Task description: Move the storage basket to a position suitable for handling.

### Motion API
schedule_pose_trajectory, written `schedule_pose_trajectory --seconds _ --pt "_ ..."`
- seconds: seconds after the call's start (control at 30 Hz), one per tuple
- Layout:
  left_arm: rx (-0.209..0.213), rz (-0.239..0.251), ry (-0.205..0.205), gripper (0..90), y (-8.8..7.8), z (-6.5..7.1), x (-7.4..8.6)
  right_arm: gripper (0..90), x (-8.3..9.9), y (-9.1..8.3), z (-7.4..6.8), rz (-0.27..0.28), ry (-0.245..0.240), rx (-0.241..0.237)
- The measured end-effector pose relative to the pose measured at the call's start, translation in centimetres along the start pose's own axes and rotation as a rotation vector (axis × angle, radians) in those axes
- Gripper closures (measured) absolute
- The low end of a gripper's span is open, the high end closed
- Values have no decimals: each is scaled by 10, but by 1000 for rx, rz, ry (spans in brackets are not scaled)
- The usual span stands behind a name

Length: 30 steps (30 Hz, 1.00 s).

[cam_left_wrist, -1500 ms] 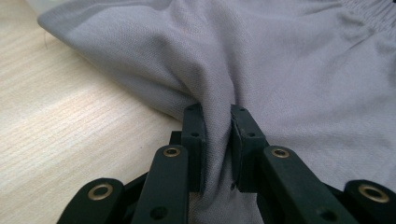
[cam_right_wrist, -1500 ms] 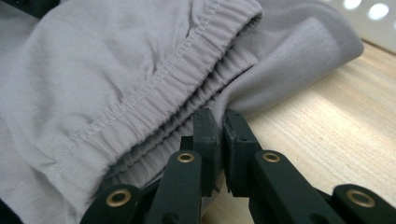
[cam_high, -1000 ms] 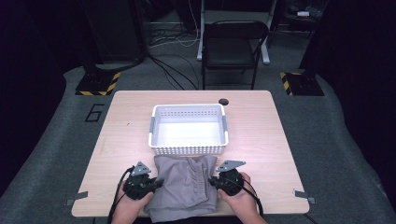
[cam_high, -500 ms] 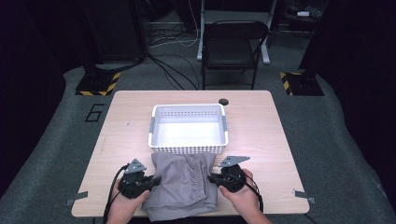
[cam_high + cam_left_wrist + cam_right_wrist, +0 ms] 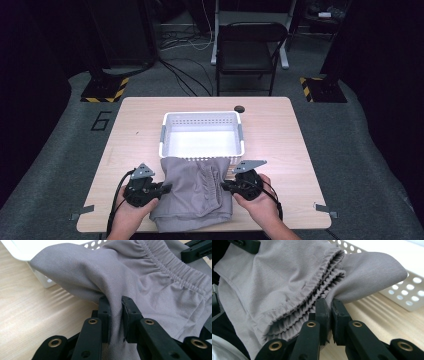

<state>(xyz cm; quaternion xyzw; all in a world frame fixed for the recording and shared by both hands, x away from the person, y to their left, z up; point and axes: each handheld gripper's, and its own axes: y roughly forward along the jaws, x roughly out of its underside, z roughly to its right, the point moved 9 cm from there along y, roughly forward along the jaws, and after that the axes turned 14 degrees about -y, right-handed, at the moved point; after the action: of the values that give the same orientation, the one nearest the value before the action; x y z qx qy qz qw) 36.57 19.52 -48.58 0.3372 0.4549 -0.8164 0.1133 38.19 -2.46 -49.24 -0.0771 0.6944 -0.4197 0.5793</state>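
High view has a light wooden table [image 5: 280,145] with a white perforated basket [image 5: 201,148] sitting around the middle, and a grey garment [image 5: 195,192] with an elastic waistband spread on the near half of the table, its far edge right up against the basket's near wall and its near edge hanging a bit past the table's front. Person's hands come in from the bottom, one gripper each. The left gripper [image 5: 161,189] is at the garment's left edge, the right gripper [image 5: 226,186] at its right edge, so the cloth sits between them. From the left gripper view you can see its two black jaws pinched together on a fold of the grey fabric, cloth bunched up between the pads, with the basket's corner just behind. Right gripper view is the same deal: jaws clamped on the fabric right next to the gathered waistband layers, basket wall with its holes off to the upper right. There's a small dark round thing [image 5: 239,108] on the table just past the basket's far right corner, can't tell what it is. Beyond the table, a black folding chair [image 5: 251,47] and some cables on the grey floor.
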Motion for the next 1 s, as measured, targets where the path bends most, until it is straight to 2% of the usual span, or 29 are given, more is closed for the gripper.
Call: schedule_pose_trajectory --seconds 0.27,0.3,0.43,0.57,0.6,0.7,1.0 --pt "-2 3 12 791 -5 1 -12 848 -10 -6 5 6 12 -2" --pt "3 -6 12 791 -6 2 -12 847 -11 -7 7 8 0 0" --pt "1 6 0 791 -7 2 -16 847 -13 -10 8 11 17 1" --pt "13 -1 7 791 -10 4 -18 848 -17 -14 9 28 22 0" --pt "13 14 -2 791 -10 5 -20 848 -18 -15 8 34 19 2" --pt "18 3 6 791 -14 8 -21 848 -22 -19 7 38 13 6" --pt "19 18 25 791 -26 17 -30 848 -31 -32 4 46 -3 16"
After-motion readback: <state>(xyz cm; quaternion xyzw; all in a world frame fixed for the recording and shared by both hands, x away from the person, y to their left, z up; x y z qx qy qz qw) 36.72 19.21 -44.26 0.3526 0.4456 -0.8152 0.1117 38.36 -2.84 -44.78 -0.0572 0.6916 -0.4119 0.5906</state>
